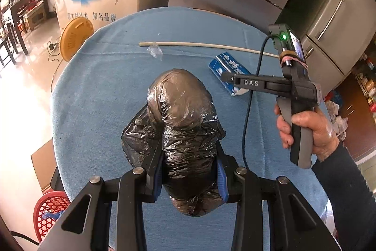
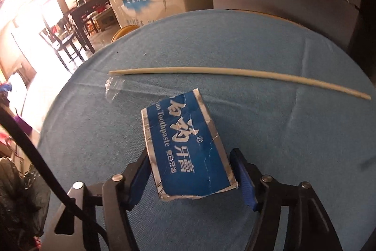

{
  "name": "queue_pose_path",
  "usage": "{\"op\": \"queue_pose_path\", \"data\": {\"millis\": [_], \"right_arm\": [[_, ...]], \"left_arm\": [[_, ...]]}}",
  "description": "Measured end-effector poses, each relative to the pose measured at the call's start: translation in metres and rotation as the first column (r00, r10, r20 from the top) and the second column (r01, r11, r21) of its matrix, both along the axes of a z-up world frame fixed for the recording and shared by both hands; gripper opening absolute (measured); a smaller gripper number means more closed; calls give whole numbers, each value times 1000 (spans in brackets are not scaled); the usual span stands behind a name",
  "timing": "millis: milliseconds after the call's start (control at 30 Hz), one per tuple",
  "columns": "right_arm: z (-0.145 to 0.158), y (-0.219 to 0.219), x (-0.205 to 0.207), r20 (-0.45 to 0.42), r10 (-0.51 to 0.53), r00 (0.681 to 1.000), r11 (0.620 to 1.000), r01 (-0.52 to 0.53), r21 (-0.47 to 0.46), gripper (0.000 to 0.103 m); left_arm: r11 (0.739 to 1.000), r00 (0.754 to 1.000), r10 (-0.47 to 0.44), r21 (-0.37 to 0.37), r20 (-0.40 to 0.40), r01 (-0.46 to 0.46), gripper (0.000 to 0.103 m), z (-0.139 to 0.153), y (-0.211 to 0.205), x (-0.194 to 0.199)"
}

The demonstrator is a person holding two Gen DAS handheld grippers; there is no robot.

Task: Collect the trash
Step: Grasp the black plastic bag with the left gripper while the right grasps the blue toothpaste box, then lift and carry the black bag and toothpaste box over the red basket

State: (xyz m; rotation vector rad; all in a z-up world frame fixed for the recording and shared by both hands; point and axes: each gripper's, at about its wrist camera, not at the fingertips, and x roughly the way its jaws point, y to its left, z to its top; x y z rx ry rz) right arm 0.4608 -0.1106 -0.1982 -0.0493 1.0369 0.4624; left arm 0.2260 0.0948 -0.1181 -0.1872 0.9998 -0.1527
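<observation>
The left gripper is clamping the gathered neck of a black trash bag, whose bulging body is resting on the blue tablecloth straight ahead of its jaws, while the right gripper is straddling a crushed blue toothpaste box lying on the same cloth. The box is sitting between the right gripper's blue pads, its long axis running away from the camera and leaning slightly to the left; a sliver of cloth is showing on either side, so the jaws are standing apart around it and not yet pressing, though the fit on the left looks close. The right hand is plainly the nearer one to the box, and in my judgement the coming move is turning on closing across the box's short width, then carrying it leftward to the bag. Beyond the box a long pale stick is lying crosswise, with a scrap of clear plastic near its left end. The left wrist view is showing the person's hand gripping the right tool's handle and how the box lies to the right of the bag; the right wrist view alone is showing the gaps at the pads
</observation>
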Motion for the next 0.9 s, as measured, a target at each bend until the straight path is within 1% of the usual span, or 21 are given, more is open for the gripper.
{"op": "queue_pose_path", "data": {"millis": [133, 233, 333, 567, 600, 733, 900], "right_arm": [[4, -22, -20, -17, -33, 999, 998, 34, 57, 66], [16, -30, -35, -19, -52, 998, 991, 54, 120, 66], [31, -46, -63, 0, -64, 998, 982, 63, 176, 66], [53, -77, -122, 23, -96, 995, 955, 86, 285, 66], [55, -80, -129, 27, -101, 995, 952, 89, 295, 66], [64, -94, -160, 41, -122, 992, 939, 102, 329, 66], [73, -109, -184, 56, -144, 988, 925, 114, 362, 66]], "left_arm": [[1000, 1000, -10, 13, 11, 10, 39, 3, -7, -8], [1000, 1000, -17, 20, 11, 17, 39, 3, -11, -13], [999, 1000, -20, 33, 14, 19, 39, 3, -12, -9], [992, 997, -34, 124, 70, 25, 39, 13, -31, -25], [990, 996, -36, 142, 80, 24, 39, 15, -34, -28], [985, 994, -45, 170, 101, 28, 39, 20, -41, -42], [979, 990, -63, 201, 128, 36, 39, 26, -50, -57]]}}
